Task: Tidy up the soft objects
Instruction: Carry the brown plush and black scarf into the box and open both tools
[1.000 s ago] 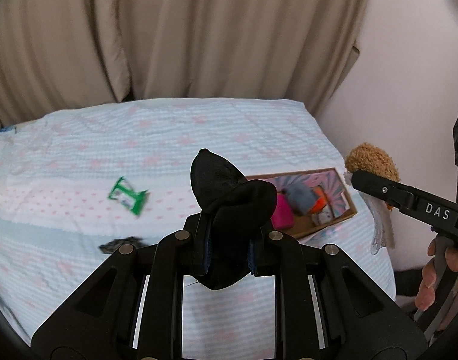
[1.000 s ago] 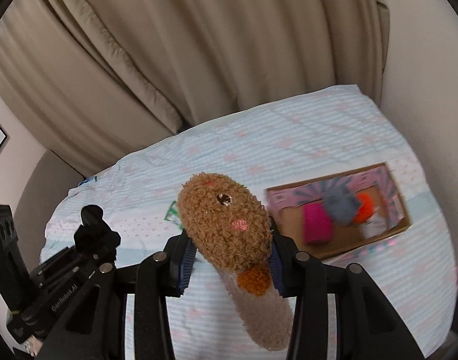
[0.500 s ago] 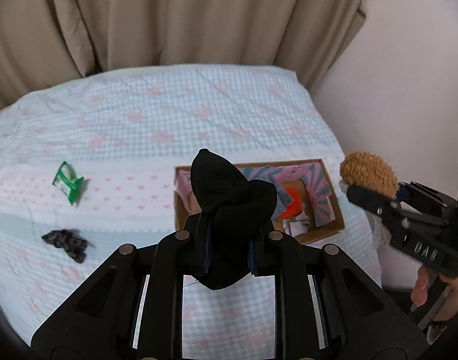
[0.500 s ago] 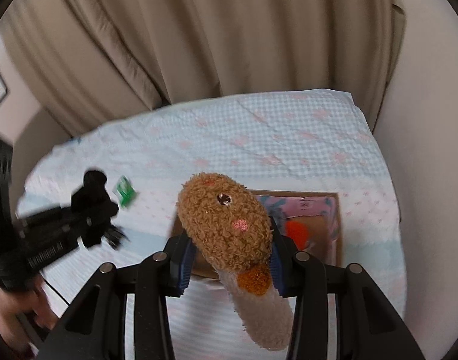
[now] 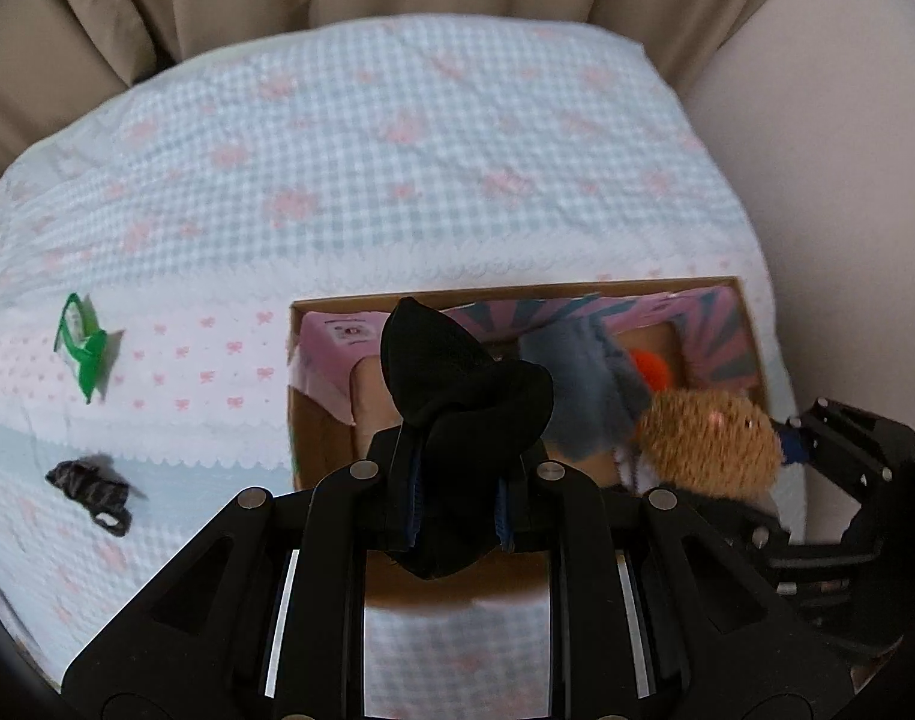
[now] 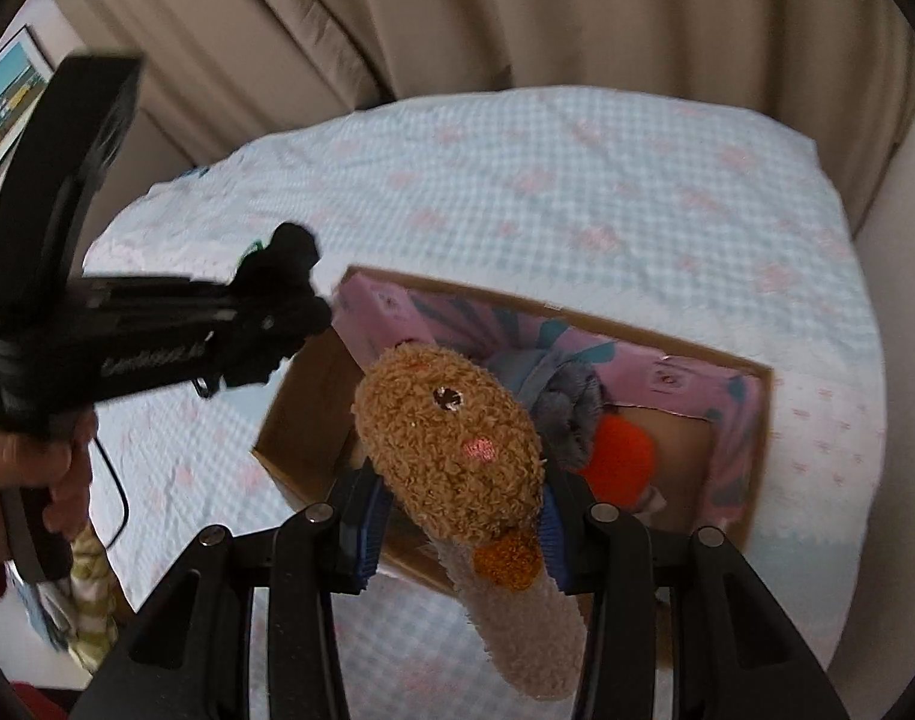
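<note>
Now left gripper (image 5: 457, 510) jaws clamp black sock (image 5: 457, 384); right gripper (image 6: 457, 531) jaws clamp brown plush (image 6: 451, 438), both over cardboard box (image 6: 289, 414). Left gripper side lettering blurred, unreadable.

It was a home bedroom: a bed (image 5: 397, 138) under a checked quilt, beige curtains (image 6: 517, 12) behind (framed picture (image 6: 7, 96) on the wall).

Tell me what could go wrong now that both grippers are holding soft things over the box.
1. The left gripper with the black cloth and the right gripper with the brown plush are close together over the box; they might collide.
2. The plush is long, with its tail hanging below the jaws; it may drape over the box wall.
3. The grey item and orange item already crowd one end.
</note>
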A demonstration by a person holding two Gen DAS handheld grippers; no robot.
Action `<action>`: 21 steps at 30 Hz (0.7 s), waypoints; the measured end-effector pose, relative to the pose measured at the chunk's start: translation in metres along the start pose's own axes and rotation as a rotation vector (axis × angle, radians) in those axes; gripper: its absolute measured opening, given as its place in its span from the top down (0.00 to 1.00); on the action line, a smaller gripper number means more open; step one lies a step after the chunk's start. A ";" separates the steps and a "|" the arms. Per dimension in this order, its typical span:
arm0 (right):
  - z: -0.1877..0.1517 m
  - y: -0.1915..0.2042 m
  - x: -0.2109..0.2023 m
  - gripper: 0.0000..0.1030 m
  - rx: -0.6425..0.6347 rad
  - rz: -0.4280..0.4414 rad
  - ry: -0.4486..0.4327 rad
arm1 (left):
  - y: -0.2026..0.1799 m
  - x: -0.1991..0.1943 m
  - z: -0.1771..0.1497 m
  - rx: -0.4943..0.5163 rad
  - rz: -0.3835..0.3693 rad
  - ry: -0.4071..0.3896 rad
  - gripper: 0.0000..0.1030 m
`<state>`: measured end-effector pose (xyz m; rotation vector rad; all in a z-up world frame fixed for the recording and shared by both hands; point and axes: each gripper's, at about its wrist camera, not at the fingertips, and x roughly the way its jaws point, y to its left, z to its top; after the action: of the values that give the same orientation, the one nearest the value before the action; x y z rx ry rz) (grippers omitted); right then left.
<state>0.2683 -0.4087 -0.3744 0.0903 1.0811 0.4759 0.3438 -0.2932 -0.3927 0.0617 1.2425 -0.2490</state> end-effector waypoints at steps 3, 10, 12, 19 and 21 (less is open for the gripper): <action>-0.008 -0.005 0.019 0.62 -0.021 0.016 0.019 | 0.000 0.024 0.005 0.006 0.020 0.031 0.85; -0.027 0.004 0.046 0.62 -0.145 0.008 0.058 | 0.005 0.061 0.008 0.002 0.037 0.092 0.85; -0.030 0.006 0.050 0.62 -0.150 0.023 0.066 | 0.004 0.064 0.008 0.006 0.044 0.098 0.85; -0.032 0.012 0.054 0.22 -0.151 0.059 0.062 | -0.007 0.056 0.013 0.047 0.077 0.061 0.00; -0.035 0.011 0.051 0.00 -0.139 0.091 0.061 | -0.009 0.051 0.012 0.052 0.078 0.048 0.00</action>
<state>0.2534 -0.3830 -0.4302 0.0025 1.1033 0.6380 0.3677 -0.3121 -0.4360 0.1618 1.2784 -0.2134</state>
